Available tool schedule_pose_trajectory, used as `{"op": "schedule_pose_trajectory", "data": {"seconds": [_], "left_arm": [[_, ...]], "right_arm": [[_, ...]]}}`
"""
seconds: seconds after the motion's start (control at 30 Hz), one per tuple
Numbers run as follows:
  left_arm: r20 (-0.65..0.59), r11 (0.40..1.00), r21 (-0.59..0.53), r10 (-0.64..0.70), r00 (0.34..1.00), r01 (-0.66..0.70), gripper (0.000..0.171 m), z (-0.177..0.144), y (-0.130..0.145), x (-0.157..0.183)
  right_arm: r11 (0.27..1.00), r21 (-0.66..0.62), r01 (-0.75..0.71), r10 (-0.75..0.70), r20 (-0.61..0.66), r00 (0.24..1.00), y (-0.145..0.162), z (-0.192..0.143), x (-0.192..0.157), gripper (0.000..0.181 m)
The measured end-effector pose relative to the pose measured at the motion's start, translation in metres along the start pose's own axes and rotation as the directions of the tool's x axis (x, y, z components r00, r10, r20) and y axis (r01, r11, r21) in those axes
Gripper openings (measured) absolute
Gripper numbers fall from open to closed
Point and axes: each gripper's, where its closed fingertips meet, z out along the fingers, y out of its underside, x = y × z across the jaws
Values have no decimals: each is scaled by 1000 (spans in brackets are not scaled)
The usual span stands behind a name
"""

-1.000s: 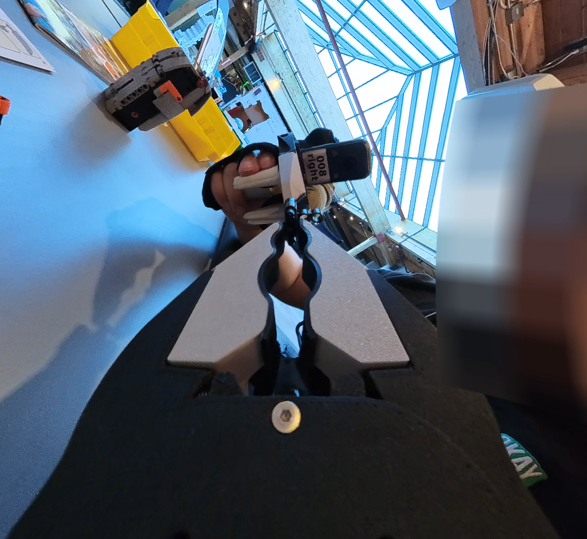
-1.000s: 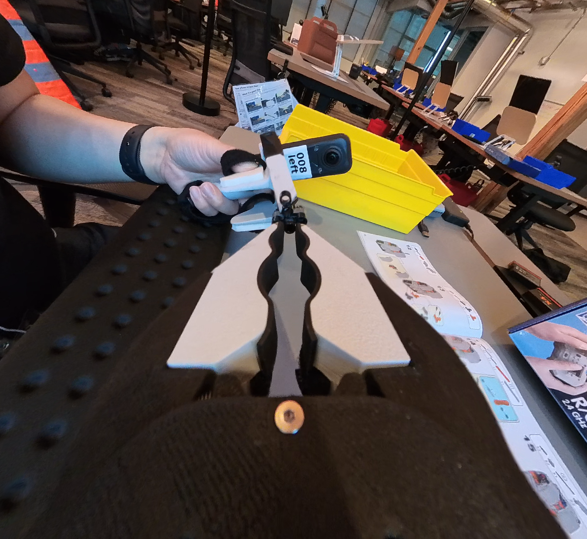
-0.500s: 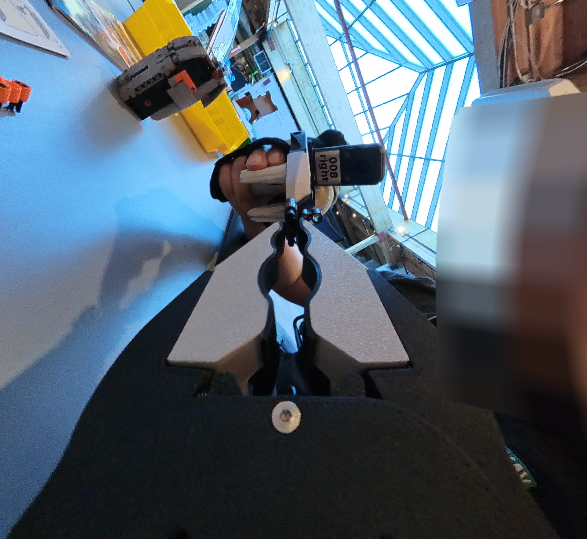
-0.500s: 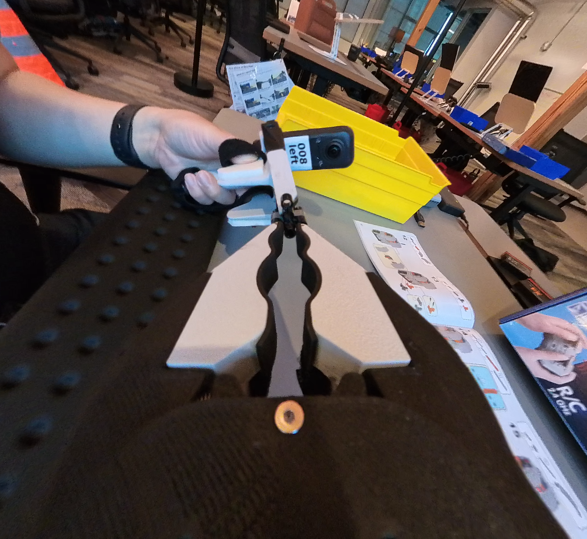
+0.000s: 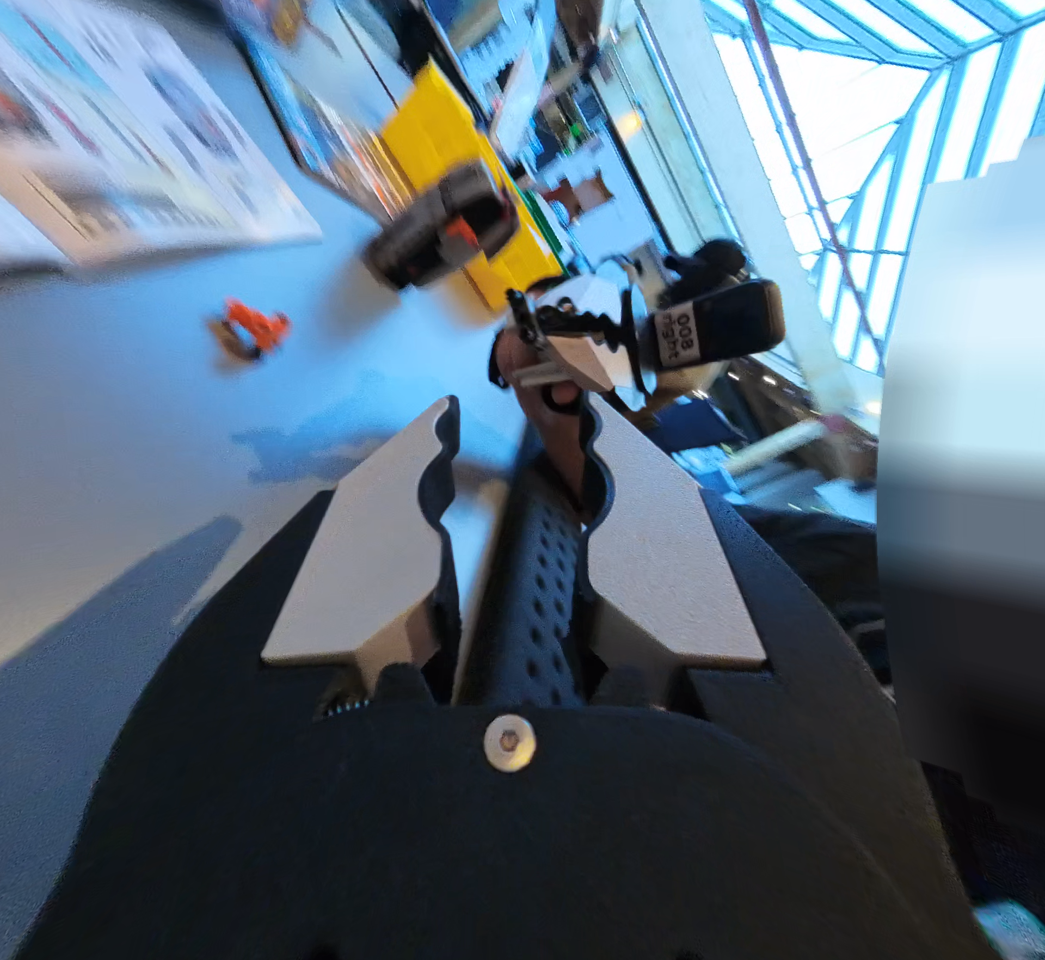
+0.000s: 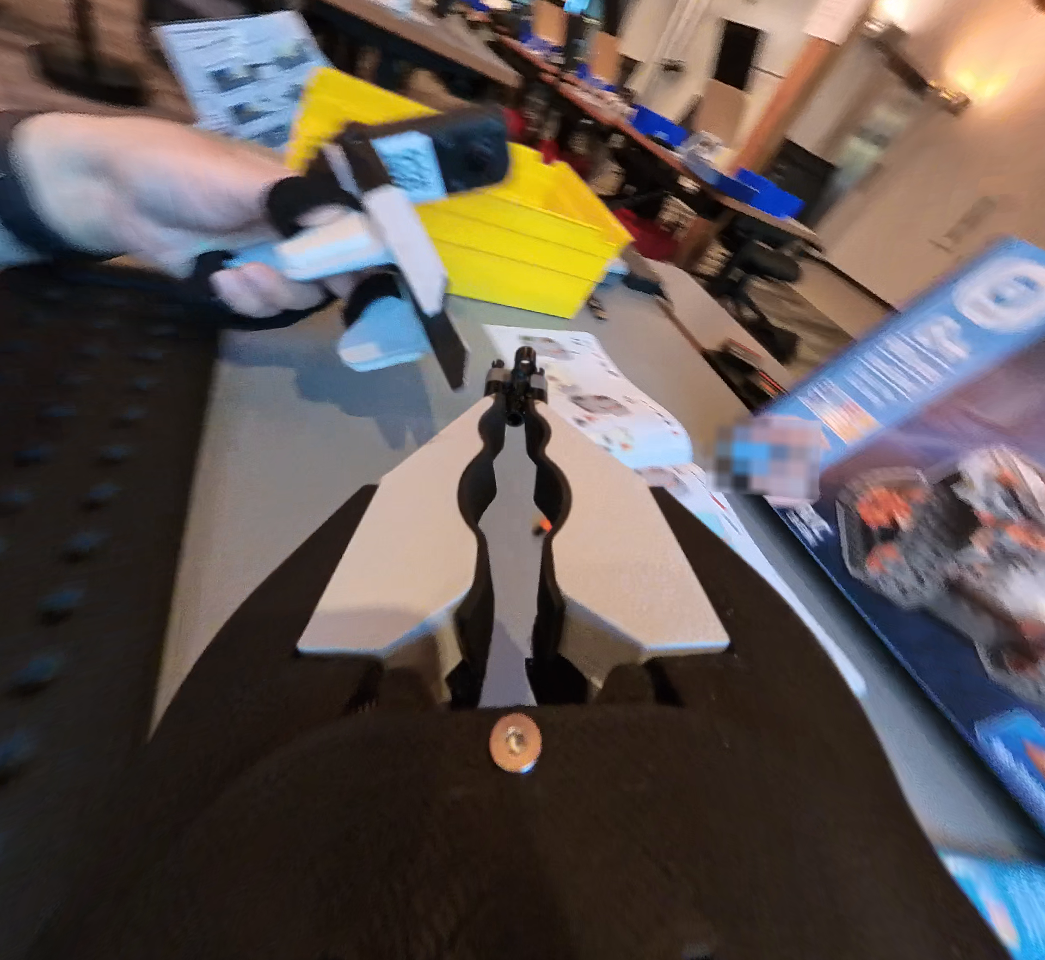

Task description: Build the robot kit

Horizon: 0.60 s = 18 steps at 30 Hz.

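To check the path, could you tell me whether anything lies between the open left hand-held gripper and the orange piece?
Nothing visible does: only bare table separates the left hand-held gripper from the orange piece; the dark model lies beyond.

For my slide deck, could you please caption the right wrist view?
Right tool shut on a small black part above the instruction booklet, left tool open nearby.
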Motion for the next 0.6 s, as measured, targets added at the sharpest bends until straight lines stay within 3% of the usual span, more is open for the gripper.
{"op": "schedule_pose_trajectory", "data": {"seconds": [0.1, 0.2, 0.4, 0.5, 0.6], "left_arm": [[117, 968, 155, 179, 977, -196, 41, -14, -47, 7], [258, 889, 266, 307, 916, -373, 43, -27, -103, 21], [485, 607, 517, 373, 791, -603, 44, -60, -228, 57], [514, 551, 566, 346, 785, -614, 45, -66, -252, 51], [577, 577, 495, 342, 742, -650, 39, -62, -238, 16]], "right_arm": [[976, -24, -218, 211, -177, 961, 18, 3, 39, 4], [925, -65, -375, 347, -261, 901, 34, 15, 55, 4], [899, -131, -417, 341, -387, 857, 49, 44, 83, 3], [894, -109, -435, 374, -355, 857, 50, 50, 81, 3], [919, -92, -383, 334, -331, 882, 53, 41, 78, 3]]}}
